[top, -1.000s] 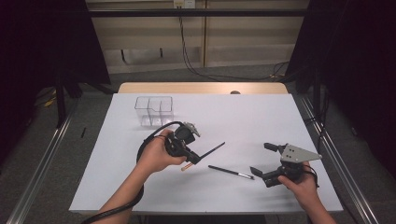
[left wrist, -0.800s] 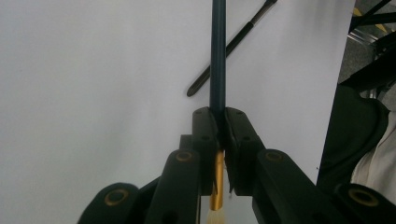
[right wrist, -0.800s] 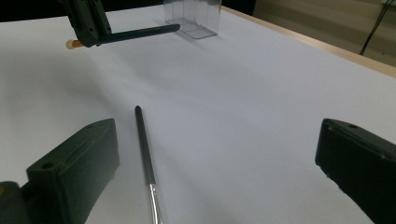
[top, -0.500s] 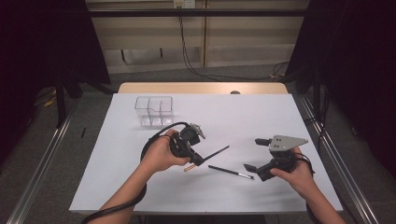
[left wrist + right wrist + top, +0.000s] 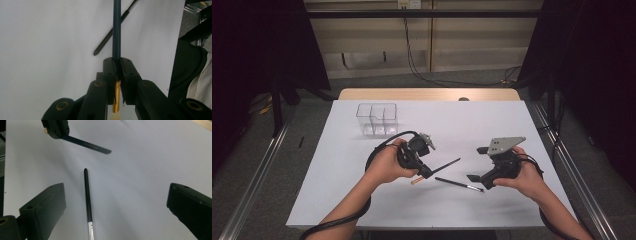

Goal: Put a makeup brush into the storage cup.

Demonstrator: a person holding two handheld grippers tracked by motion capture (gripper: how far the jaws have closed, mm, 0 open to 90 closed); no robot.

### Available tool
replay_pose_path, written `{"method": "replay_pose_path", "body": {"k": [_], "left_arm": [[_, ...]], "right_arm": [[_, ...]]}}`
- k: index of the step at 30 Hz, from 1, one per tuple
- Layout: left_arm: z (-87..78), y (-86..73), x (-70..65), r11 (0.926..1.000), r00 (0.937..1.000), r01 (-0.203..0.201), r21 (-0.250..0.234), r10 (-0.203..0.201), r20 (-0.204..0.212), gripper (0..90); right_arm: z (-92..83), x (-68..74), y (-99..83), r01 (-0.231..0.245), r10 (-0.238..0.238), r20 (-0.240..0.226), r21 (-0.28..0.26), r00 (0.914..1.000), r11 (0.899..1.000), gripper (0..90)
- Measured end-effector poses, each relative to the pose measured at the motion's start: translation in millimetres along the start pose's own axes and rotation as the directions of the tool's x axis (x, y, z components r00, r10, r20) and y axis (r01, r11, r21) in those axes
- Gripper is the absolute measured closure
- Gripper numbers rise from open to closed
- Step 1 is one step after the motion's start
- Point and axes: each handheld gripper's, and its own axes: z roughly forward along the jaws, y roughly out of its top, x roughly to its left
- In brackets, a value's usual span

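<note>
The brush has a slim dark-blue handle, a gold ferrule and pale bristles; the left gripper clamps it above the white table, handle pointing toward two o'clock. A second black brush lies flat between the right gripper's wide-spread, empty jaws.

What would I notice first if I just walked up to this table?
Probably the left gripper near the middle of the white table, pinching a dark brush that sticks out sideways. A second thin brush lies flat between it and the open right gripper. A clear box stands farther back.
</note>
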Motion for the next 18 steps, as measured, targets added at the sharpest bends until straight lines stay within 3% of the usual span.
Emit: {"method": "replay_pose_path", "body": {"k": [9, 18], "left_arm": [[1.2, 3.5, -2.6, 0.9999, 0.9999, -0.012, 0.001, 0.012, 0.005, 83.4], [4.4, 7.0, -5.6, 0.9995, 0.9996, -0.028, 0.016, 0.028, 0.008, 83.5]], "right_arm": [[5.0, -3.2, 14.4, 0.030, -0.026, -0.045, 0.083, 0.9986, 0.996, 7.3], [13.5, -4.6, 28.5, 0.082, -0.070, -0.083, 0.151, 0.9941, 0.985, 18.1]]}}
